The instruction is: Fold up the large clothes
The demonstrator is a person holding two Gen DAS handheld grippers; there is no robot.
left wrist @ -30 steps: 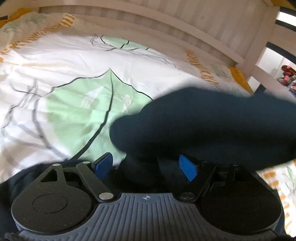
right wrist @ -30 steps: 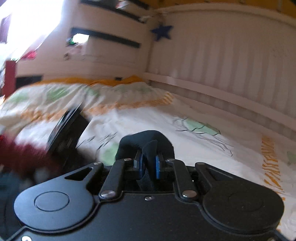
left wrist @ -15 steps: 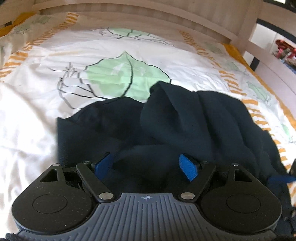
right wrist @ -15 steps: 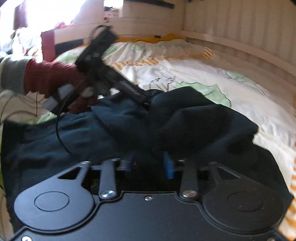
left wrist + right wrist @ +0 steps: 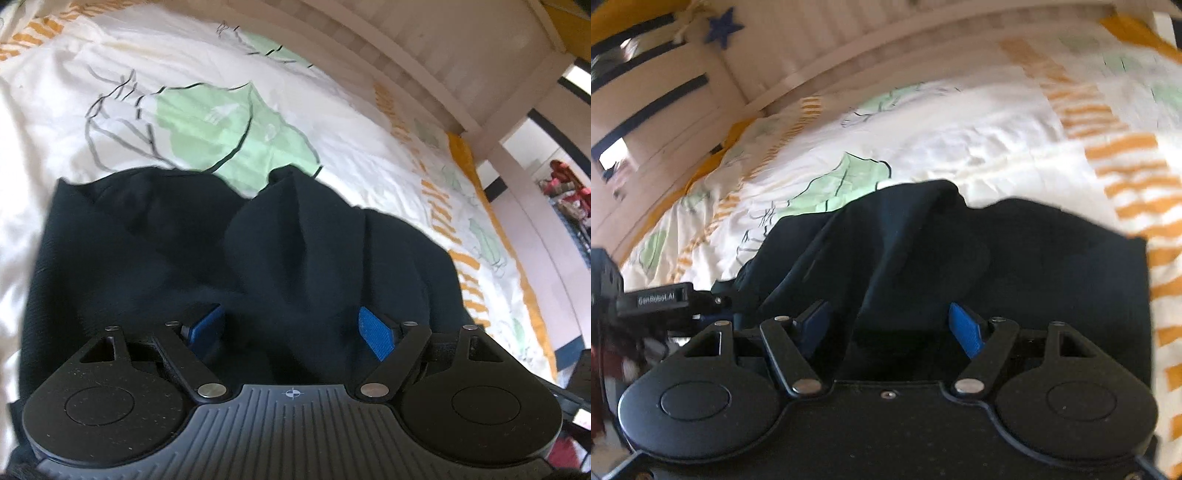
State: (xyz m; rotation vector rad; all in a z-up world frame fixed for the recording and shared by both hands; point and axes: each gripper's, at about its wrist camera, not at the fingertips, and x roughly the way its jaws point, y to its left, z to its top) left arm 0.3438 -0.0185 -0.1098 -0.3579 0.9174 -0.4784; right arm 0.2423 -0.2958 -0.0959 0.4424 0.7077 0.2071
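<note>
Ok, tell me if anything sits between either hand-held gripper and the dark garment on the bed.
Nothing visible does. The dark garment lies bunched on the leaf-print bedding, directly under the open left hand-held gripper. The right hand-held gripper, whose jaws have just been opening, also has only that cloth between its pads.

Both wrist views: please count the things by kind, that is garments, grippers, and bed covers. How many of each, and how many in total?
Dark navy garment: 1
Grippers: 2, the left gripper and the right gripper
White bed cover printed with green leaves and orange stripes: 1
Total: 4
</note>
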